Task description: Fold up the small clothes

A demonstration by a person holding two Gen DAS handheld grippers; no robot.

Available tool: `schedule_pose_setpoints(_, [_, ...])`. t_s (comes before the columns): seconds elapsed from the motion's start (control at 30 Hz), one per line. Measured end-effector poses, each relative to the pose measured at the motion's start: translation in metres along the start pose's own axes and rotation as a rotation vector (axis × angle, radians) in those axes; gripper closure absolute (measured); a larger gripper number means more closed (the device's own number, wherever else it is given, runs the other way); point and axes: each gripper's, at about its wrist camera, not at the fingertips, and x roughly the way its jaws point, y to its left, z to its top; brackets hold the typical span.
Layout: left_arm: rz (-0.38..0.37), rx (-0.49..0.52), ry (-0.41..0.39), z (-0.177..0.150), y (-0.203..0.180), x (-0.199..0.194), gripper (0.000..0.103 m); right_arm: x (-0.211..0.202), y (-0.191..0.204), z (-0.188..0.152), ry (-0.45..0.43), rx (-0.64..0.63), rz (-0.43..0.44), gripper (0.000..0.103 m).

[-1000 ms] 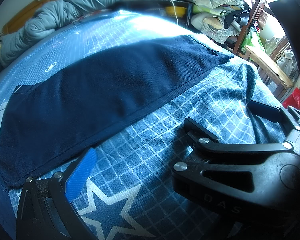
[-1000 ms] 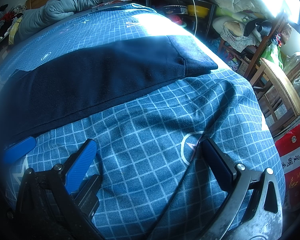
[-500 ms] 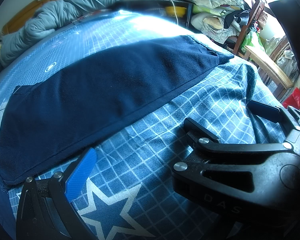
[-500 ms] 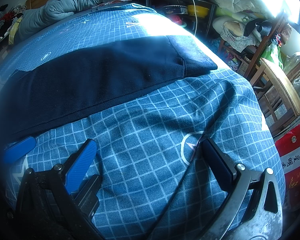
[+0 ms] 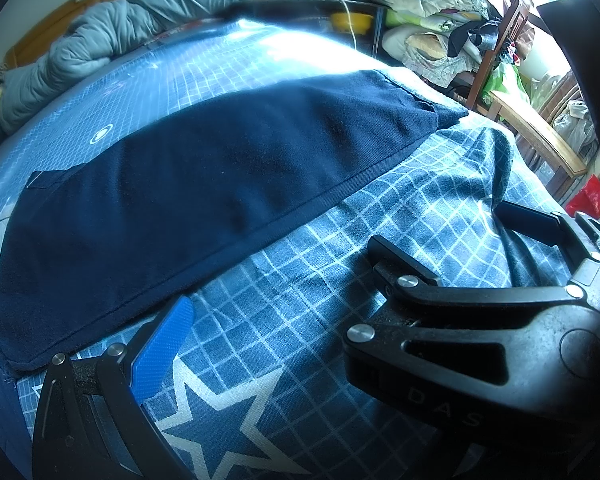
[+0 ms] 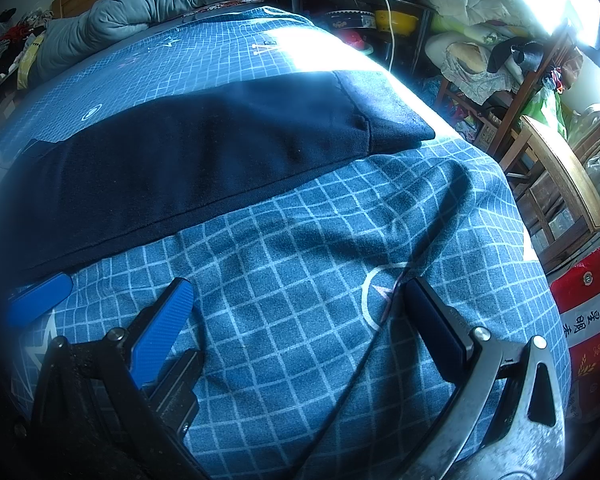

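Nothing has shifted since the earlier frames: both grippers sit where they were and the garment lies the same on the bed.

Left wrist view: the left gripper (image 5: 276, 308) hangs low over the blue grid-patterned bedspread (image 5: 308, 320), its jaws spread wide and holding nothing. Its blue-padded finger (image 5: 162, 350) shows at lower left, just beside the near hem of the folded navy garment (image 5: 220, 184); the black finger (image 5: 404, 268) on the other side sits over bare bedspread. The garment lies flat as a long dark band running diagonally from lower left to upper right, with a seamed end panel at its far right. A white-outlined star (image 5: 216, 428) is printed on the bedspread under the gripper. A grey quilt (image 5: 112, 44) is bunched at the head of the bed, and a wooden chair (image 5: 532, 132) stands beside the bed at right.

Right wrist view: the right gripper (image 6: 296, 312) is likewise released, its blue-padded finger (image 6: 160, 336) and dark finger (image 6: 436, 328) well apart over wrinkled bedspread (image 6: 300, 248), touching no clothing. The navy garment (image 6: 188, 160) lies across the bed beyond the fingers, apart from them. A second blue pad (image 6: 36, 300) pokes in at the left edge near the garment's hem. A yellow bowl (image 6: 396, 20) sits on a dark shelf behind the bed, and a red printed sack (image 6: 592, 312) stands at the far right.
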Motion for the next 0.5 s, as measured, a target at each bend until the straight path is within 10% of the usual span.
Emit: schedule_pose_setpoints(0.5, [0.0,0.0,0.0,-0.0005,0.0003,-0.001,0.0,-0.0002,0.0,0.0,0.001,0.0,0.0,0.0])
